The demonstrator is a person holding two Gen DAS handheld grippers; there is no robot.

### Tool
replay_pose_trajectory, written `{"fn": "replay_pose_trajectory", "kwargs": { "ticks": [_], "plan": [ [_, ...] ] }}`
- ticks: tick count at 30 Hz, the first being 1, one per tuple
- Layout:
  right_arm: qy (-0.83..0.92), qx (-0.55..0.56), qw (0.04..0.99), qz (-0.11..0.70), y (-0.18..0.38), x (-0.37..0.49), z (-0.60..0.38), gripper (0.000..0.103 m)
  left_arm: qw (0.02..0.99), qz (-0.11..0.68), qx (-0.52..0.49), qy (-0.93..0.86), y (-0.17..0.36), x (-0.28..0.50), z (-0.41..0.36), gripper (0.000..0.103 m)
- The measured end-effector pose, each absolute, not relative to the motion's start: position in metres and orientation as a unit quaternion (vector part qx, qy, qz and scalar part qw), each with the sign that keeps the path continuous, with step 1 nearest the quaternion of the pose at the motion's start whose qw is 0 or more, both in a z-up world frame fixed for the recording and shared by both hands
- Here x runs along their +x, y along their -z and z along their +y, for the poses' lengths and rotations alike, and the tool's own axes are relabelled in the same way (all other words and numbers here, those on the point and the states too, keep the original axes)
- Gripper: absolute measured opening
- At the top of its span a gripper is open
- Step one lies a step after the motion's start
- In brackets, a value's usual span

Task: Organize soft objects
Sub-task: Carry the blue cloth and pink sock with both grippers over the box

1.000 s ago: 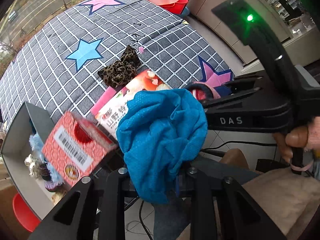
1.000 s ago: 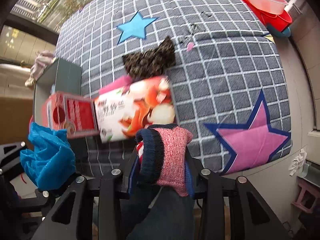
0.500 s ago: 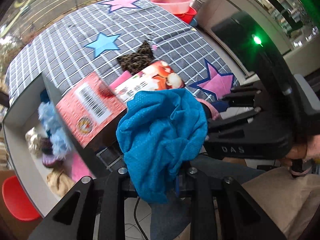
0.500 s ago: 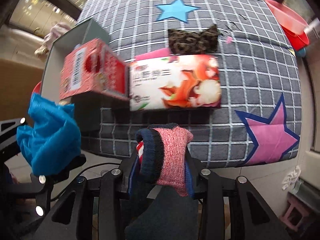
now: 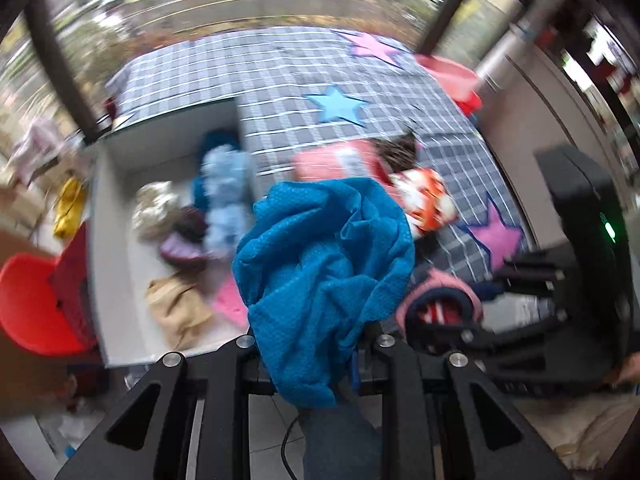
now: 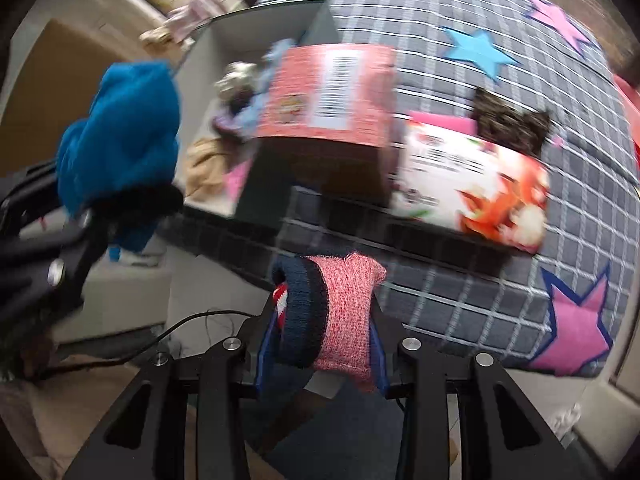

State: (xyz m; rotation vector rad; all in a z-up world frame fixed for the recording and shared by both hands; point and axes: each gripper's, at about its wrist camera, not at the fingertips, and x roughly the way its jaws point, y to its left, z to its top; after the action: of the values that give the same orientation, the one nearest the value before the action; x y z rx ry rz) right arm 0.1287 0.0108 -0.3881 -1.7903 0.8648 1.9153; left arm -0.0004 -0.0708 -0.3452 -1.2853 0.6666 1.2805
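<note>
We've got the L gripper (image 5: 316, 344) pinching a bunched blue cloth (image 5: 324, 264), held up in front of the white box (image 5: 108, 216) at approx 10 o'clock, w/ other soft bits inside. Our R gripper (image 6: 320, 332) is clamped on a pink-and-navy knit sock (image 6: 340, 312), off the edge of the checked star blanket (image 6: 480, 288). At 12 o'clock sits a red carton (image 6: 328, 92); printed pack (image 6: 472, 184) at 2 o'clock, leopard fabric (image 6: 508, 124) just behind it. View's blurry.

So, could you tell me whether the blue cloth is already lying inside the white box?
No, the blue cloth hangs clamped in the left gripper.
</note>
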Motion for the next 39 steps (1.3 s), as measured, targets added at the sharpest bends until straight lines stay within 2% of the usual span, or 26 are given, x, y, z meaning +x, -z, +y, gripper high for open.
{"fn": "replay_pose_trajectory", "kwargs": {
  "ticks": [11, 23, 31, 39],
  "plan": [
    [-0.708, -0.643, 0.123, 0.266, 0.372, 0.075, -0.012, 0.040, 0.464, 0.235, -0.575, -0.631, 0.371, -0.051, -0.095, 0.026],
    [-0.725, -0.631, 0.108, 0.253, 0.356, 0.039, -0.002, 0.040, 0.432, 0.217, -0.598, -0.639, 0.385, -0.066, -0.101, 0.026],
    [-0.731, -0.627, 0.123, 0.242, 0.353, 0.012, 0.008, 0.040, 0.407, 0.220, -0.605, -0.648, 0.386, -0.085, -0.102, 0.026],
    [-0.727, -0.610, 0.149, 0.278, 0.360, -0.010, 0.028, 0.040, 0.393, 0.237, -0.614, -0.642, 0.395, -0.096, -0.095, 0.026]
  ]
}}
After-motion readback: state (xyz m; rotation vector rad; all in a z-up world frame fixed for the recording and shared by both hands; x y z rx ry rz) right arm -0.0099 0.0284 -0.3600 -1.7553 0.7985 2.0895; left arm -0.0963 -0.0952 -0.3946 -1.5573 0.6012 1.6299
